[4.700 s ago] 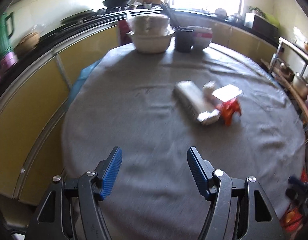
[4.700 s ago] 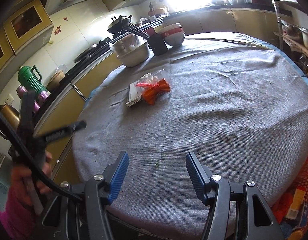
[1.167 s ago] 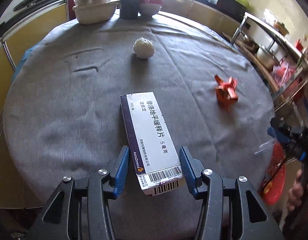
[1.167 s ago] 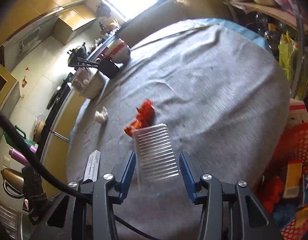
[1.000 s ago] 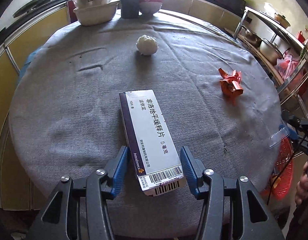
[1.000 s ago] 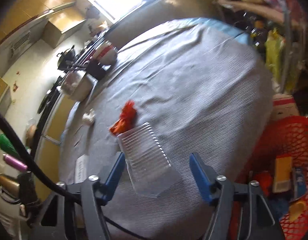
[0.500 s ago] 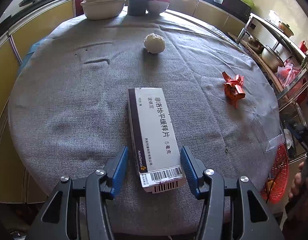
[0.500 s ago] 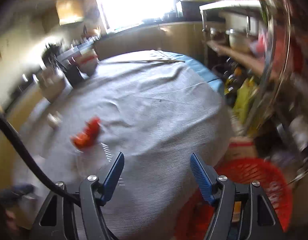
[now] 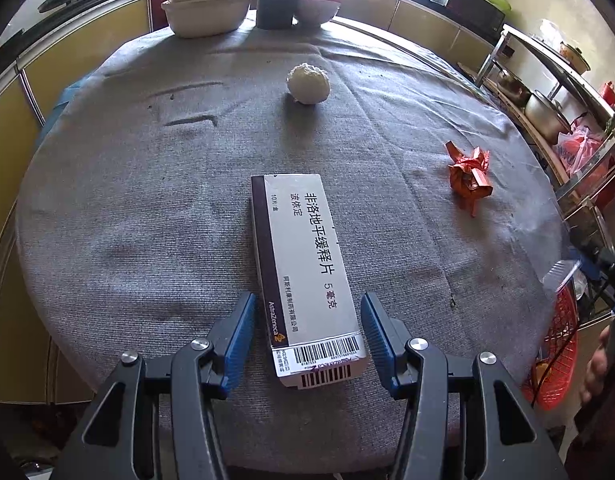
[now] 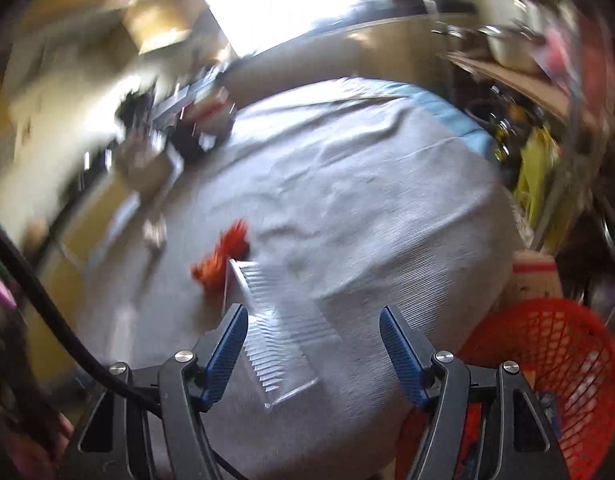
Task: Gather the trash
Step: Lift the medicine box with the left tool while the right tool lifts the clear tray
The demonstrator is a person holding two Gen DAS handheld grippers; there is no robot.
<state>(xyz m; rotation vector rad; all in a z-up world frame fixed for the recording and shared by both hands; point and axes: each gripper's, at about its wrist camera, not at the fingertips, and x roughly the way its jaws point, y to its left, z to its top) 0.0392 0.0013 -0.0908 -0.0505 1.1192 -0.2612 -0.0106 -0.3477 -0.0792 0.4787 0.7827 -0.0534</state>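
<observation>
A white and purple medicine box (image 9: 303, 264) lies flat on the grey-clothed round table (image 9: 127, 220). My left gripper (image 9: 305, 312) straddles its near end, open, with a thin gap at each pad. Farther off lie a white crumpled paper ball (image 9: 308, 83) and a crumpled red wrapper (image 9: 469, 176). In the blurred right wrist view, a clear ribbed plastic tray (image 10: 279, 340) sits tilted between the jaws of my open right gripper (image 10: 313, 320). It is close against the left finger and well clear of the right one. The red wrapper (image 10: 219, 260) lies just beyond it.
A red mesh basket (image 10: 547, 360) holding trash stands on the floor below the table's right edge. Stacked white bowls (image 9: 207, 12), a dark cup (image 9: 275, 6) and a red-banded bowl (image 9: 315, 2) stand at the far rim. A metal rack with pots (image 9: 547, 112) is at the right.
The right gripper's jaws widened off the clear tray and it swung toward the table edge by the red basket. The left gripper stayed astride the box, turning only slightly.
</observation>
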